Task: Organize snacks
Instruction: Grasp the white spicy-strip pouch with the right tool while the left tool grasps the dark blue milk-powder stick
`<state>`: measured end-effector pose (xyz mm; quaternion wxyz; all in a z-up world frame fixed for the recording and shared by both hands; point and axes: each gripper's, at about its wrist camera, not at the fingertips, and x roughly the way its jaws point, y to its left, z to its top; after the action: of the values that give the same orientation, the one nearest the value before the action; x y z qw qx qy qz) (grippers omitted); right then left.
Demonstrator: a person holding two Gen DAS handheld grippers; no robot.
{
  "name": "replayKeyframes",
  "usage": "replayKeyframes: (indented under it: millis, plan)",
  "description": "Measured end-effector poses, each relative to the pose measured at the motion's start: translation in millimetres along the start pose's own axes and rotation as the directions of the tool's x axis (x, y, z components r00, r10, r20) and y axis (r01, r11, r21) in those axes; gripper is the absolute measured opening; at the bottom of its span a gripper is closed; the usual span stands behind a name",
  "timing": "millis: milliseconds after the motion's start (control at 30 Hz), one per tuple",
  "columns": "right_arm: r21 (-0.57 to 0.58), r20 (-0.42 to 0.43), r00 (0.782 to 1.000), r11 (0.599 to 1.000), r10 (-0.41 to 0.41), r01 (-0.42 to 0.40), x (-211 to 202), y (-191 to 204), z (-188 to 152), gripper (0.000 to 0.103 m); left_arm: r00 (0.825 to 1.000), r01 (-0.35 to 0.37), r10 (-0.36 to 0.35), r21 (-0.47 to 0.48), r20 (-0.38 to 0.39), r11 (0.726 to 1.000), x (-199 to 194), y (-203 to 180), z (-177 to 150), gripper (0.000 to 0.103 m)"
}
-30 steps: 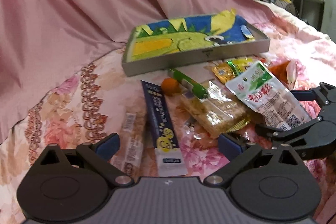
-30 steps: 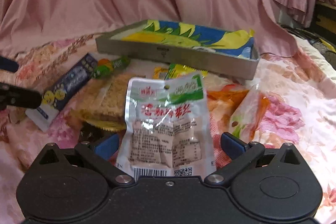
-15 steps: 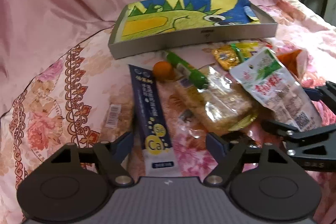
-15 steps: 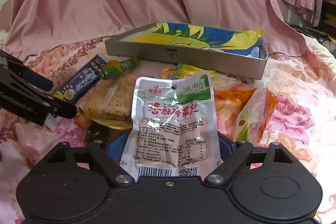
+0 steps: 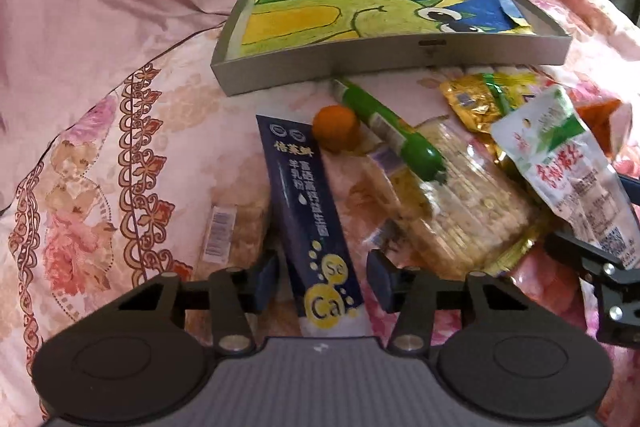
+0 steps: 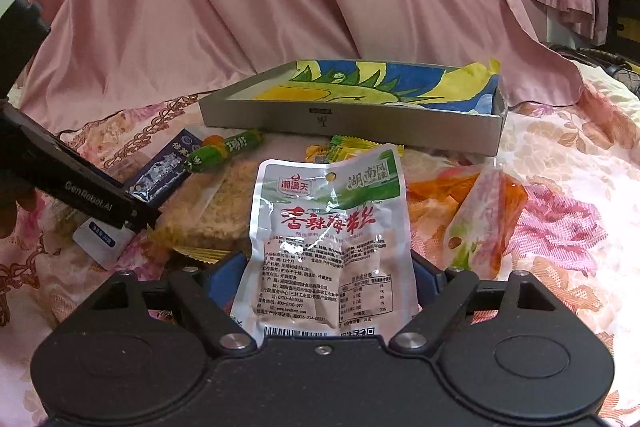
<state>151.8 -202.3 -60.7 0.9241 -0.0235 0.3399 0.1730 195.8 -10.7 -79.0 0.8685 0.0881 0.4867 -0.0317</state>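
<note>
A grey tray [image 5: 392, 65] lined with a dinosaur picture lies at the back; it also shows in the right wrist view [image 6: 360, 121]. Snacks lie in front of it. My left gripper [image 5: 322, 281] straddles the lower end of a dark blue sachet [image 5: 308, 203], its fingers still a little apart from it. My right gripper [image 6: 328, 277] is shut on a silver and green seaweed pouch [image 6: 332, 231], which also shows in the left wrist view [image 5: 568, 179]. Nearby lie a green sausage [image 5: 390, 129], an orange ball [image 5: 335, 128] and a cracker pack [image 5: 468, 211].
Orange packets [image 6: 480, 203] lie right of the pouch. Yellow candy wrappers [image 5: 480, 97] sit by the tray's front wall. A clear wrapped bar [image 5: 236, 231] lies left of the blue sachet. Pink cloth rises behind the tray on the floral bedspread [image 5: 100, 167].
My left gripper has moved forward over the blue sachet and narrowed around it. My right gripper has closed on the seaweed pouch and lifted it slightly.
</note>
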Motion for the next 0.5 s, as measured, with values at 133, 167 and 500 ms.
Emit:
replayKeyframes:
  millis: [133, 167, 500]
  plan:
    - [-0.021, -0.009, 1.000, 1.000, 0.002, -0.003, 4, 4, 1, 0.086, 1.000, 0.007, -0.007, -0.005, -0.007, 1.000, 7, 2, 10, 0.061]
    - [-0.029, -0.013, 1.000, 1.000, 0.005, -0.006, 6, 5, 1, 0.086, 1.000, 0.005, -0.005, -0.012, -0.006, 1.000, 9, 2, 13, 0.061]
    - [-0.114, -0.015, 1.000, 0.993, -0.019, 0.017, 4, 17, 0, 0.083, 1.000, -0.002, 0.002, -0.095, 0.001, 0.995, 3, 5, 1, 0.037]
